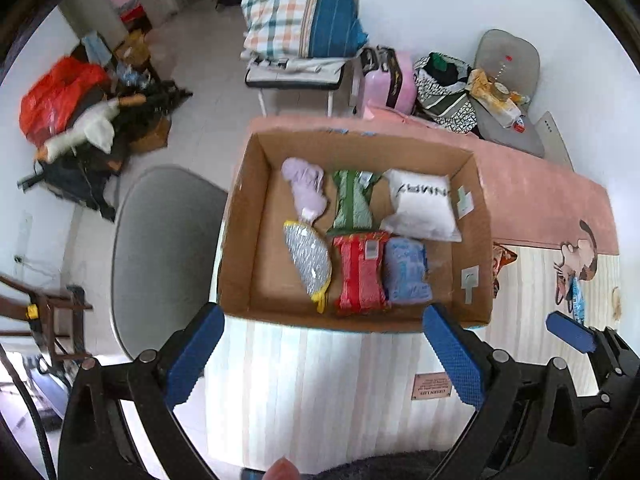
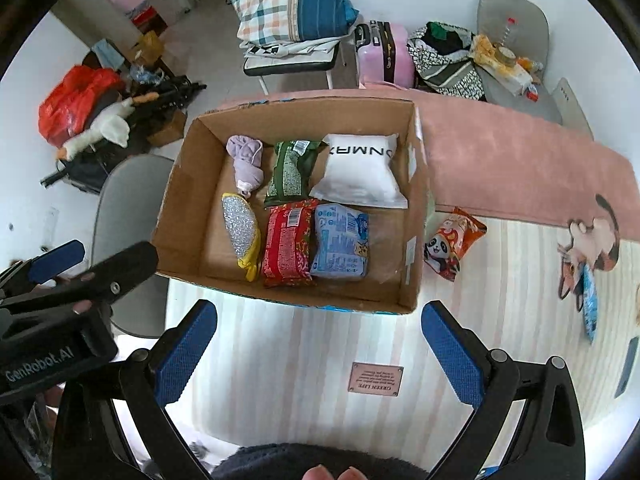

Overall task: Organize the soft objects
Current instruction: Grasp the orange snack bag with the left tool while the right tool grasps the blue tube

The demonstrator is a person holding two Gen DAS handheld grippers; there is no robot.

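An open cardboard box point(image 1: 240, 216) point(image 2: 176, 200) stands on the table. It holds a lilac cloth roll point(image 2: 246, 162), a green packet point(image 2: 290, 172), a white pillow pack point(image 2: 362, 170), a silver-and-yellow sponge point(image 2: 240, 230), a red packet point(image 2: 288, 246) and a blue packet point(image 2: 340, 246). An orange panda snack bag point(image 2: 450, 242) lies on the table right of the box. My left gripper point(image 1: 320, 356) is open and empty, in front of the box. My right gripper point(image 2: 316, 354) is open and empty, in front of the box. The left gripper also shows in the right wrist view point(image 2: 56, 264).
A striped mat point(image 2: 304, 360) and a pink cloth point(image 2: 500, 160) cover the table. A blue packet point(image 2: 590, 306) lies at the table's right side. A grey chair point(image 1: 168, 248) stands left of the table. A chair with a plaid bag point(image 2: 288, 4), a pink suitcase point(image 2: 384, 52) and clutter stand behind.
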